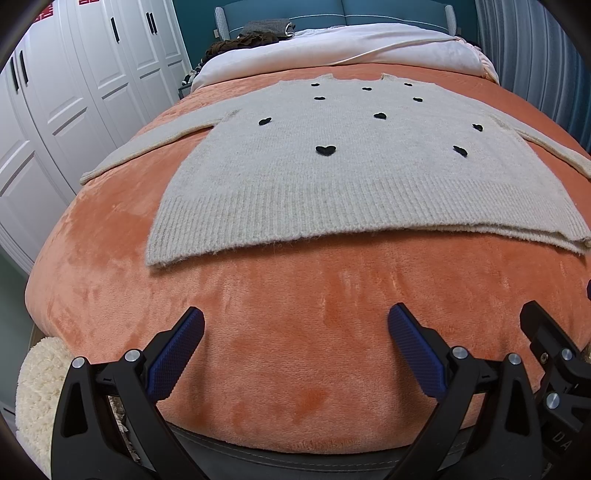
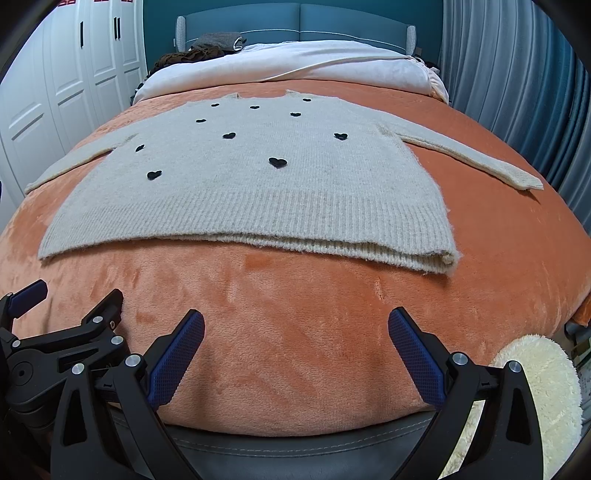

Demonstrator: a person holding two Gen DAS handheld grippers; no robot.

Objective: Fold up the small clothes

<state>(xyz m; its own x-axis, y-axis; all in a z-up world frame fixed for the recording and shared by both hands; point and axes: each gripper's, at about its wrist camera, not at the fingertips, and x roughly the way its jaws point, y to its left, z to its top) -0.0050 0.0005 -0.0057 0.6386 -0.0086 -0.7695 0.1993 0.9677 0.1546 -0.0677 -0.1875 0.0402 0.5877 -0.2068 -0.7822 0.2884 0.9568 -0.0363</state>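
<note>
A cream knitted sweater (image 1: 332, 177) with small black hearts lies flat on the orange blanket (image 1: 295, 332), hem toward me, both sleeves spread outward. It also shows in the right wrist view (image 2: 258, 192). Its right sleeve (image 2: 472, 158) stretches toward the bed's right side, its left sleeve (image 1: 147, 147) toward the left. My left gripper (image 1: 295, 325) is open and empty, hovering over bare blanket in front of the hem. My right gripper (image 2: 295, 325) is open and empty too, beside the left one, also short of the hem. The left gripper's body (image 2: 55, 332) shows at the right wrist view's left edge.
White bedding (image 1: 332, 48) and dark clothes (image 1: 251, 37) lie at the bed's head by the blue headboard (image 2: 295, 18). White wardrobe doors (image 1: 74, 92) stand on the left, a grey curtain (image 2: 517, 92) on the right. Cream fluffy items (image 2: 543, 376) sit at the bed's foot.
</note>
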